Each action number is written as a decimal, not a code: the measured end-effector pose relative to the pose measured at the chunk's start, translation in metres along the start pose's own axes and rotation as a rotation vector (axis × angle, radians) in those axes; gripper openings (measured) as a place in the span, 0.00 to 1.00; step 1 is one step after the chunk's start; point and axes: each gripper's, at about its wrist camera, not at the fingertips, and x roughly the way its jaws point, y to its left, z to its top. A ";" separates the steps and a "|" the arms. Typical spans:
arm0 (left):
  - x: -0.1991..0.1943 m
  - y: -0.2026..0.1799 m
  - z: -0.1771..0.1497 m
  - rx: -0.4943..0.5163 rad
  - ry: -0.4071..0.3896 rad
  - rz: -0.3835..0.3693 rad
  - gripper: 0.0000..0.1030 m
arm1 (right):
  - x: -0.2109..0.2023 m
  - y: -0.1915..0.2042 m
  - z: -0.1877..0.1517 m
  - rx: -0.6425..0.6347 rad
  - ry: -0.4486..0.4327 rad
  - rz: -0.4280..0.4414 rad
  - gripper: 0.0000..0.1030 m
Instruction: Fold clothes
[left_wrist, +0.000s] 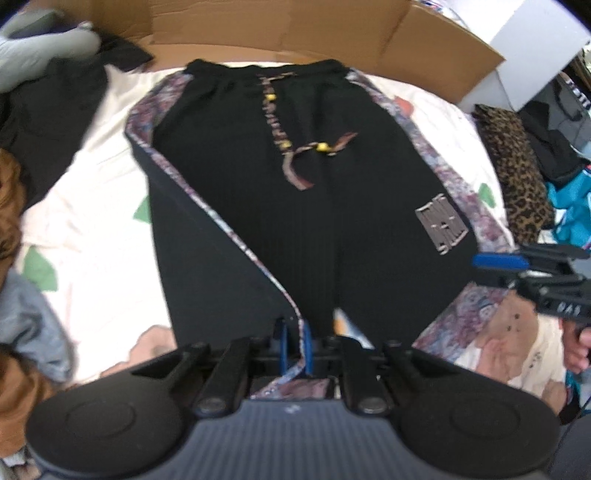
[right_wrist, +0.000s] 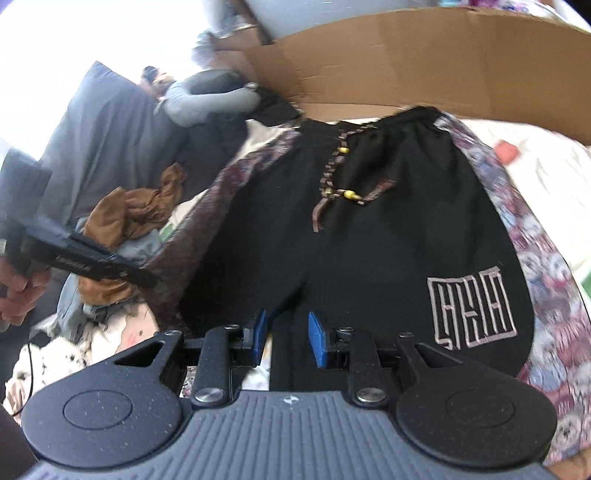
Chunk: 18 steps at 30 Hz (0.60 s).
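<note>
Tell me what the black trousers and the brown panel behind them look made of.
Black trousers: soft matte knit, probably cotton jersey; fine lengthwise ribs show, with patterned woven-looking side stripes. Brown panel: plain corrugated cardboard, dull, creased at the folds, raw cut edges.

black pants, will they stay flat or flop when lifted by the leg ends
The pants will likely flop: the leg pinched in the left gripper already drapes in a soft fold. Probably light, since a small pinch holds it. The drawstring lies loose and may swing.
</note>
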 end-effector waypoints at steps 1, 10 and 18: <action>0.002 -0.006 0.003 -0.003 0.004 -0.013 0.09 | 0.002 0.003 0.002 -0.010 0.002 0.008 0.31; 0.015 -0.041 0.024 -0.002 0.032 -0.075 0.09 | 0.016 0.030 0.008 -0.090 0.005 0.081 0.31; 0.029 -0.076 0.042 0.033 0.050 -0.128 0.09 | 0.031 0.042 0.003 -0.126 0.000 0.081 0.31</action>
